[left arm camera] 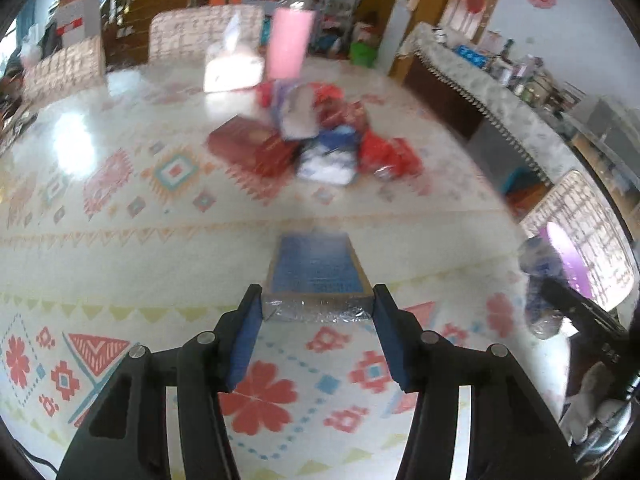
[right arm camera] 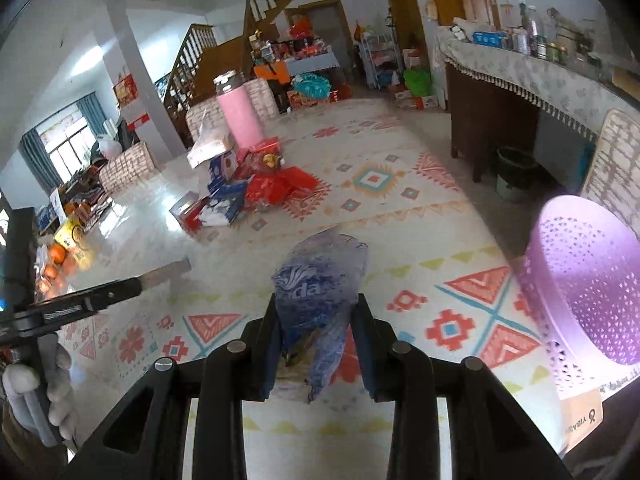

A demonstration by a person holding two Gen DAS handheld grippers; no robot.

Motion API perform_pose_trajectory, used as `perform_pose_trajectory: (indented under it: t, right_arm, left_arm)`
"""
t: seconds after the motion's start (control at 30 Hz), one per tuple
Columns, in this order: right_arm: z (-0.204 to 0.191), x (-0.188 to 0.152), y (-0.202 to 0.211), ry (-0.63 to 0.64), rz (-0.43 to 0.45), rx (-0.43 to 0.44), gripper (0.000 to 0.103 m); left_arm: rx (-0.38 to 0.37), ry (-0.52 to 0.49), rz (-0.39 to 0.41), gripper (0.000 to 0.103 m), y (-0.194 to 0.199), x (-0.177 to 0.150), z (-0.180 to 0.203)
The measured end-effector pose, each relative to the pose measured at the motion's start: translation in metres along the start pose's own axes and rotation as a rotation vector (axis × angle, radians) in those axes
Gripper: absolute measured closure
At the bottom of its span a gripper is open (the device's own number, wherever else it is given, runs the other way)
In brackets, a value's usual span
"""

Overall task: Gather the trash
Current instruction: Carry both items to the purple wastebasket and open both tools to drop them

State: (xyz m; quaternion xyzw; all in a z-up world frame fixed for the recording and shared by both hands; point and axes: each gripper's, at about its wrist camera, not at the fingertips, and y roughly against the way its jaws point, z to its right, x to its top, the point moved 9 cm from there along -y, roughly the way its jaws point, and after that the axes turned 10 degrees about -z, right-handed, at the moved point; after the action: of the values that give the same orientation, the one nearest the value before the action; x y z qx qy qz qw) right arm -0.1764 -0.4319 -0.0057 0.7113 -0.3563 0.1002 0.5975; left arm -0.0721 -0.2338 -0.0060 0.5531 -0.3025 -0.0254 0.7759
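Right tongs (right arm camera: 316, 344) gripping crumpled blue wrapper (right arm camera: 320, 280) — purple basket (right arm camera: 588, 280) sitting just right of it, nearer this hand. Left tongs (left arm camera: 318, 312) clamping blue box (left arm camera: 316, 268) by its near end, long axis pointing away.

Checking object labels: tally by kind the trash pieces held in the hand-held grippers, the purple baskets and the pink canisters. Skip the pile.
held trash pieces: 2 (blue box, blue wrapper)
purple basket: 1
pink canister: 1
total: 4
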Motion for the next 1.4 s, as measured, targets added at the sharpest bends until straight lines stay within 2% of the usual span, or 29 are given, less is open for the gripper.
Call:
perform_pose_trajectory:
  t: [0.1, 0.23, 0.43, 0.57, 0.67, 0.77, 0.8, 0.83, 0.87, 1.03, 1.13, 1.27, 1.4]
  right_arm:
    - [0.014, -0.003, 0.005, -0.026, 0.007, -0.003, 0.068]
    - [0.028, -0.011, 0.011, -0.043, 0.003, -0.008, 0.068]
    - [0.038, -0.023, 0.011, -0.043, -0.017, -0.01, 0.068]
    - [0.04, -0.03, 0.009, -0.051, -0.035, -0.005, 0.068]
    - [0.042, -0.036, 0.015, -0.062, -0.028, -0.008, 0.067]
    - [0.046, -0.041, 0.022, -0.077, -0.022, -0.013, 0.067]
    - [0.047, -0.043, 0.024, -0.08, -0.022, -0.016, 0.067]
    - [0.049, -0.044, 0.026, -0.083, -0.022, -0.019, 0.067]
    - [0.052, -0.045, 0.028, -0.088, -0.022, -0.022, 0.067]
    - [0.067, -0.042, 0.039, -0.113, -0.008, -0.018, 0.067]
    - [0.08, -0.035, 0.047, -0.138, 0.014, -0.021, 0.067]
    - [0.105, -0.028, 0.063, -0.188, 0.052, -0.019, 0.067]
    - [0.14, -0.02, 0.085, -0.236, 0.097, -0.065, 0.067]
  left_arm:
    - [0.031, -0.056, 0.003, 0.049, -0.002, 0.005, 0.019]
    - [0.056, -0.083, -0.004, 0.049, -0.012, 0.005, 0.024]
    - [0.058, -0.057, -0.094, 0.049, -0.035, -0.016, 0.015]
    - [0.037, -0.018, -0.136, 0.042, -0.05, -0.024, 0.01]
    - [0.089, -0.042, -0.101, 0.031, -0.053, -0.018, 0.011]
    - [0.152, -0.069, -0.086, 0.031, -0.062, -0.014, 0.011]
    - [0.172, -0.079, -0.083, 0.038, -0.064, -0.014, 0.011]
    - [0.177, -0.087, -0.071, 0.051, -0.063, -0.013, 0.013]
    - [0.175, -0.086, -0.077, 0.05, -0.061, -0.012, 0.013]
    - [0.056, -0.071, -0.089, 0.05, -0.048, -0.007, 0.027]
    - [-0.046, -0.092, -0.077, 0.05, -0.038, -0.001, 0.051]
    - [-0.162, -0.17, -0.057, 0.05, -0.026, 0.011, 0.104]
    - [-0.243, -0.28, -0.051, 0.05, -0.022, 0.026, 0.174]
